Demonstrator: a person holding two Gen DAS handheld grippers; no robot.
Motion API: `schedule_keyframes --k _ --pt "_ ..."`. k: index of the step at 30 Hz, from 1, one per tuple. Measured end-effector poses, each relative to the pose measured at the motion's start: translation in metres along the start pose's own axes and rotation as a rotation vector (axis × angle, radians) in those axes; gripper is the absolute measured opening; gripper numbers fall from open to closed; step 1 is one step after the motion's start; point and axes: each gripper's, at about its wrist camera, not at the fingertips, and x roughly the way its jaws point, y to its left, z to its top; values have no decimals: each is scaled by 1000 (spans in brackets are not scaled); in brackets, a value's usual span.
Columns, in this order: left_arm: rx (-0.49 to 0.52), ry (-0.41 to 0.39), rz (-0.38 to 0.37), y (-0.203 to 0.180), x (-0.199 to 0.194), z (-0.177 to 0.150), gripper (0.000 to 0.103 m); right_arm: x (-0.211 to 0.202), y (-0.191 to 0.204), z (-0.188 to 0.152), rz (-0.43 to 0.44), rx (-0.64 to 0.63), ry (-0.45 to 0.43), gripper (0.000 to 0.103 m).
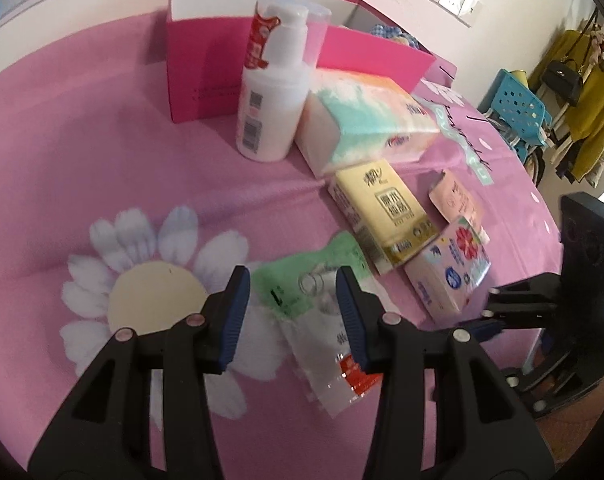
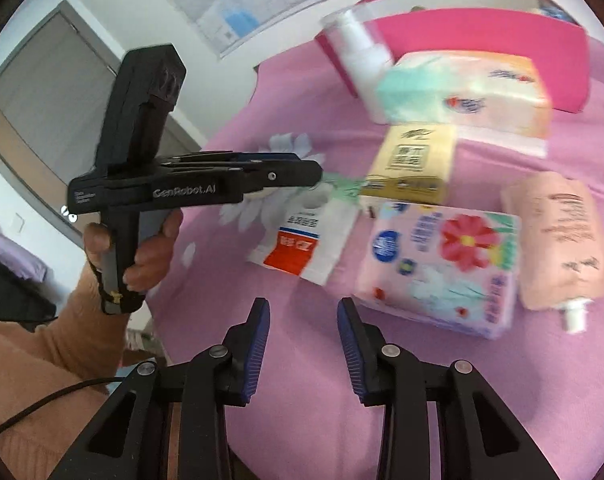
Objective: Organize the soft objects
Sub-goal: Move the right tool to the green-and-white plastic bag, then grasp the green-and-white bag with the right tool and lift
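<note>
A flat sachet (image 1: pixel 318 312), green at one end and clear with a red label at the other, lies on the pink cloth (image 1: pixel 101 160). My left gripper (image 1: pixel 293 280) hovers open over it, a finger on either side, pads not pressing. To its right lie a yellow tissue pack (image 1: pixel 382 212), a floral pink tissue pack (image 1: pixel 450 268) and a peach refill pouch (image 1: pixel 458 200). My right gripper (image 2: pixel 304 344) stands open over bare cloth, nothing between its fingers, just left of the floral pack (image 2: pixel 442 268). A hand holds the left gripper (image 2: pixel 310 168) above the sachet's (image 2: pixel 306 240) green end.
A large pastel tissue pack (image 1: pixel 366 120) and a white pump bottle (image 1: pixel 269 92) stand before an open pink box (image 1: pixel 205 68) at the back. A blue chair (image 1: pixel 518 108) and hanging coats are beyond the table's right edge. A big daisy print (image 1: pixel 153 300) marks the cloth.
</note>
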Motion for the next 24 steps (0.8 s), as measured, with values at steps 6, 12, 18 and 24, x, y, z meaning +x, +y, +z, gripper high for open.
schedule_keyframes --k 6,12,18,24 --pt "-19 21 -47 -1 -6 -18 47 18 6 9 15 -1 -14 36" --pt "-39 28 -78 -4 -15 -35 47 21 2 11 40 11 -24 36" --pt "-91 20 -97 2 -22 -43 47 27 -2 15 90 40 -30 36" --pt "-129 7 -139 9 -25 -50 47 31 -1 20 143 52 -14 36"
